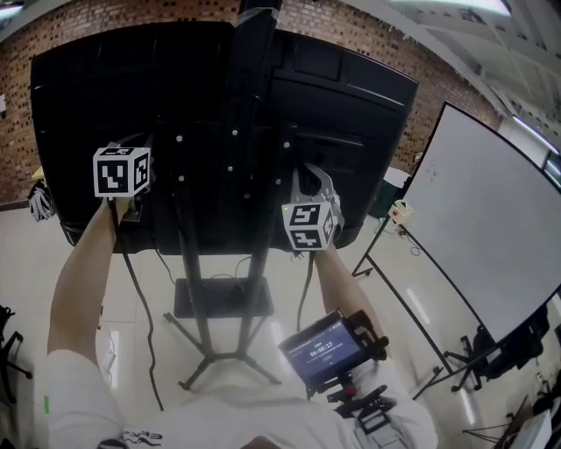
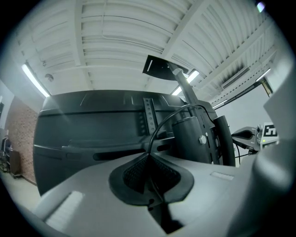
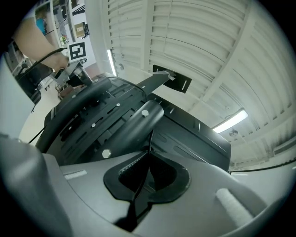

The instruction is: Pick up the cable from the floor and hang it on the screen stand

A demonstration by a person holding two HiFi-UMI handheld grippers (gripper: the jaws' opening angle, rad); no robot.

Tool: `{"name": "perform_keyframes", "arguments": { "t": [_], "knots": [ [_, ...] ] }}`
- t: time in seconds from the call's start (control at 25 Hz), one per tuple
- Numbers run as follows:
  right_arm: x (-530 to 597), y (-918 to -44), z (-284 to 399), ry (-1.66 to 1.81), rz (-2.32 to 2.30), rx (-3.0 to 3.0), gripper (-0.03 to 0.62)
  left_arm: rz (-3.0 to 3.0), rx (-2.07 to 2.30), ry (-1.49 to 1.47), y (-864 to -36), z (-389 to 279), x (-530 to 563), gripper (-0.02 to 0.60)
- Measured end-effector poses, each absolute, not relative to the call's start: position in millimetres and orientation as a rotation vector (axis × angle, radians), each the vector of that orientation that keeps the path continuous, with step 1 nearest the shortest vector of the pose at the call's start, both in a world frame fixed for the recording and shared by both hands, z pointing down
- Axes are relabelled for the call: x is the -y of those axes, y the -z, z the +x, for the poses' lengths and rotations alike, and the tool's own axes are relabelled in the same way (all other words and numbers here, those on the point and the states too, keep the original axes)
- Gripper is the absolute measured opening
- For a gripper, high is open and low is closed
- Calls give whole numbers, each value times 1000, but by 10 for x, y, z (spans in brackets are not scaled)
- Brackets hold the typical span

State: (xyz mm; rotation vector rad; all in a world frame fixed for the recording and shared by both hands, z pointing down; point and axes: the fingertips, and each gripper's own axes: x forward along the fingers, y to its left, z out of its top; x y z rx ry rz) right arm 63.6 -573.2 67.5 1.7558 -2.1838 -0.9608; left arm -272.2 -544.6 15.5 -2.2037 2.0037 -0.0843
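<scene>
A thin black cable runs between both grippers behind the big black screen (image 1: 351,123). My left gripper (image 2: 149,155) is shut on the cable (image 2: 163,121), which arcs up and right over the stand's column (image 2: 196,134). Its marker cube (image 1: 121,171) sits left of the column (image 1: 250,105), and a strand of cable (image 1: 133,289) hangs from it to the floor. My right gripper (image 3: 149,157) is also shut on the cable (image 3: 151,138), close under the stand's bracket (image 3: 134,122). Its cube (image 1: 309,224) is right of the column, with another strand (image 1: 303,294) hanging below.
The stand's legs and a black floor plate (image 1: 221,296) spread below the screen. A whiteboard on its own stand (image 1: 491,237) leans at the right. A small device with a lit display (image 1: 326,346) is at the person's chest. A brick wall (image 1: 131,16) lies behind.
</scene>
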Motion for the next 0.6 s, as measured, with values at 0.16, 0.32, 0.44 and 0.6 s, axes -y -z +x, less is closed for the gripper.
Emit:
{"name": "perform_keyframes", "arguments": {
  "t": [0.16, 0.32, 0.44, 0.6],
  "knots": [
    [5700, -733, 624, 960, 1752, 2198, 29, -2201, -1996, 107, -177, -2650, 5452, 6],
    [5663, -826, 639, 959, 1752, 2205, 29, -2210, -1996, 120, -192, -2629, 5471, 6],
    [5599, -894, 651, 972, 1756, 2207, 29, -2224, -1994, 121, -223, -2598, 5460, 6],
    [5559, -903, 643, 979, 1757, 2221, 29, -2219, -2009, 104, -223, -2581, 5469, 6]
  ]
}}
